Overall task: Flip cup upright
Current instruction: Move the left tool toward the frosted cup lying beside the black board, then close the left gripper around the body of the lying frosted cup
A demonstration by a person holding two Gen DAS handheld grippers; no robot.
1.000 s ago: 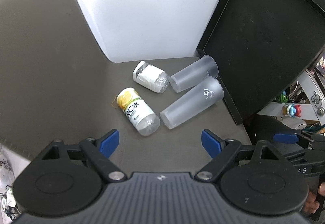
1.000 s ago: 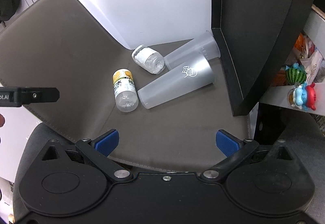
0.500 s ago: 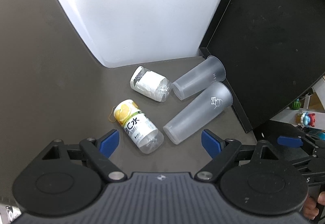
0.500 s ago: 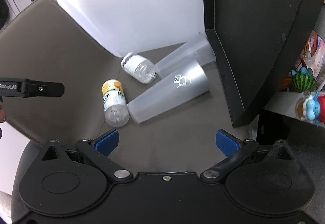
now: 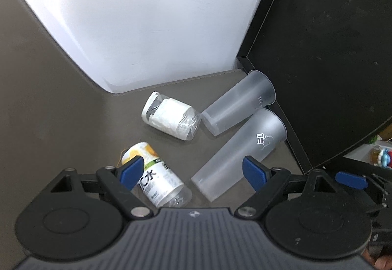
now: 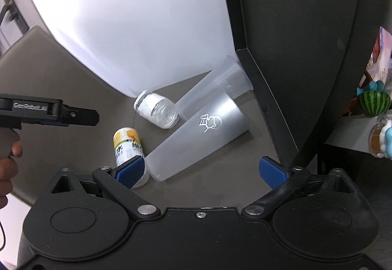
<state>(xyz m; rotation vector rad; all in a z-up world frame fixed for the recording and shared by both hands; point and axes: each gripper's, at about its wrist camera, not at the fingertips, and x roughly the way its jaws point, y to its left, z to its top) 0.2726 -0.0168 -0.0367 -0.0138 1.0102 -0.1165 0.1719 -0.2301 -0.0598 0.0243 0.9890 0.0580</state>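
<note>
Right wrist view: closer now on logo cup (image 6: 198,142), lying flat; right gripper (image 6: 201,170) spread wide, left gripper (image 5: 193,173) likewise; grasp next.

Left wrist view looks steeply down and forward over its own fingers (image 5: 254,173) at the grey worktop (image 5: 49,110), close in. Right wrist view does likewise from slightly farther right, with the left gripper (image 6: 73,114) at nine o'clock. Both share the logo cup (image 5: 238,152) (image 6: 198,137), centre frame, and the black panel (image 5: 330,49) (image 6: 294,49) at two o'clock.
</note>
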